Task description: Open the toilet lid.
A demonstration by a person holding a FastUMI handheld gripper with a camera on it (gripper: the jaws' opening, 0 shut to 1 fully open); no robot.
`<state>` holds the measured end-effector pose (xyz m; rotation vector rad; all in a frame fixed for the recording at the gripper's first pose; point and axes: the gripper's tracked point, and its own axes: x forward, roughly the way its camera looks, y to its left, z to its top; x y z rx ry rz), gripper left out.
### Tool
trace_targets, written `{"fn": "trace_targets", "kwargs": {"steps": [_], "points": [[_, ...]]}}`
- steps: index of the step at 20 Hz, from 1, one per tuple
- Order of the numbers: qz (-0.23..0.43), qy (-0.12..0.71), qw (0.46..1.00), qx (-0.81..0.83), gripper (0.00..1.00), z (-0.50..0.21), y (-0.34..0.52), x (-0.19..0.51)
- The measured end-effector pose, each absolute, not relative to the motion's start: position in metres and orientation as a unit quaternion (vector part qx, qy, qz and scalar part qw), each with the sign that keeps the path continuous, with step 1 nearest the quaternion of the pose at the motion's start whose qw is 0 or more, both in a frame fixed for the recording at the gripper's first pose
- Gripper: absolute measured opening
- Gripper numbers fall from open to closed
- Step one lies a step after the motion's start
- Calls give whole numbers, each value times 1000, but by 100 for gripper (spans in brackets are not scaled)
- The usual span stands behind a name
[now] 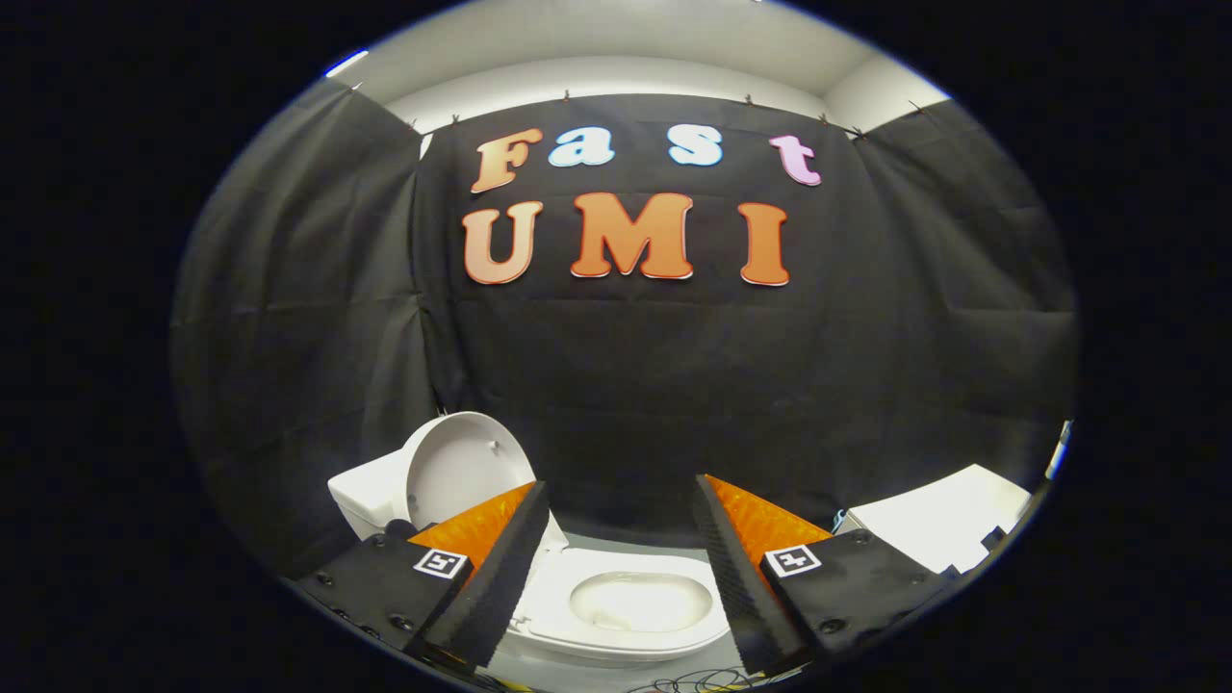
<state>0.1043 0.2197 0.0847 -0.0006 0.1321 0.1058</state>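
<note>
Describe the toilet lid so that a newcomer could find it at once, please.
Start at the white toilet below the open gripper. Behind its bowl, past the left finger, the lid stands raised against the tank: a round upright disc.

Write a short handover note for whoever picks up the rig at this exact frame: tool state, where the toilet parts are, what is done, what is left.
Tool: open, fingers wide apart, holding nothing, touching nothing.
Toilet: the seat is down and lies between and below the fingers, with the bowl showing through it.
Lid: already raised, upright against the tank, beyond the left finger.
White object sits beyond the right finger; I cannot tell what it is.
Done: the lid appears fully open.
Left: probably nothing beyond pulling the tool clear; check that the lid stays up on its own.
</note>
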Motion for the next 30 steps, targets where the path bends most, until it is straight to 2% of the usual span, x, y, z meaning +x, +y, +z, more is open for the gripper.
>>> {"fn": "trace_targets", "kwargs": {"steps": [4, 9, 13, 20, 30], "points": [[16, 57, 998, 24, 96, 100, 154, 105], [-35, 55, 997, -43, 96, 92, 77, 95], [-37, 55, 994, -84, 97, 85, 47, 75], [-31, 32, 999, -27, 97, 91, 8, 55], [-66, 3, 998, -4, 96, 106, -44, 42]]}}
